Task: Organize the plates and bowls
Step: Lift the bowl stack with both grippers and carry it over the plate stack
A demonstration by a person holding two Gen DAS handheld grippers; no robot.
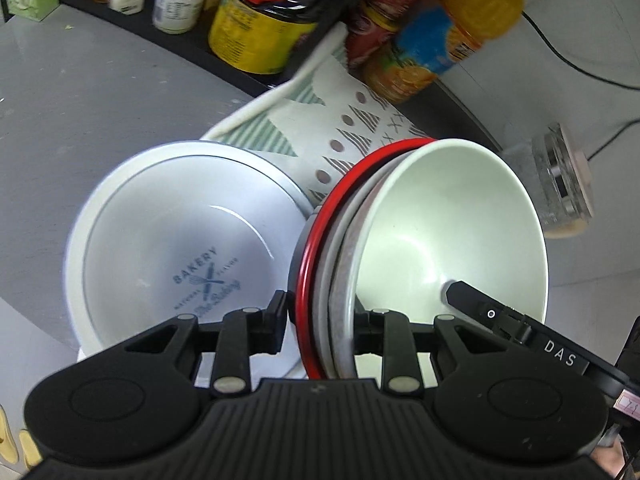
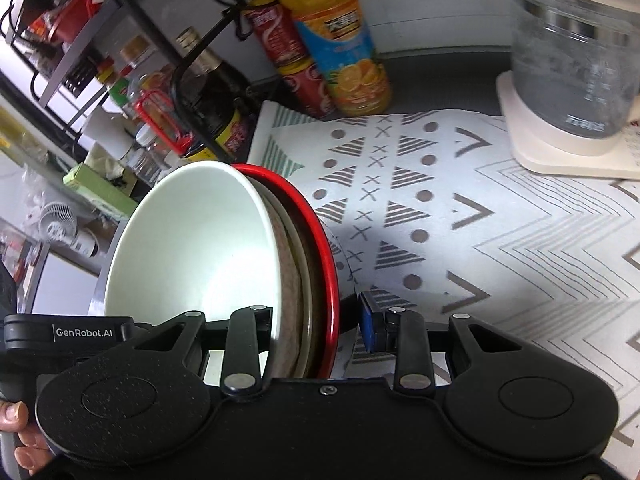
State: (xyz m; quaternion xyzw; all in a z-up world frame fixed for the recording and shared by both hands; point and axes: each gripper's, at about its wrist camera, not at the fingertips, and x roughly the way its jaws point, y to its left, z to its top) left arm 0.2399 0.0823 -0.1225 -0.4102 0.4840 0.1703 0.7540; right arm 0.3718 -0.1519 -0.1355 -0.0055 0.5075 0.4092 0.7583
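A nested stack of bowls is held on edge between both grippers: a pale green-white bowl [image 1: 452,232] innermost, grey-beige bowls behind it, and a red-rimmed bowl [image 1: 320,264] outermost. My left gripper [image 1: 320,320] is shut on the stack's rim. My right gripper [image 2: 316,320] is shut on the same stack [image 2: 200,240] from the other side. A white "BAKERY" plate [image 1: 180,240] lies flat to the left of the stack in the left wrist view.
A patterned white mat [image 2: 460,220] covers the counter. An orange juice bottle [image 2: 340,48], red cans [image 2: 288,52], a dark sauce bottle [image 2: 212,96] and a rack stand behind. A glass kettle on a cream base [image 2: 572,80] stands at the right.
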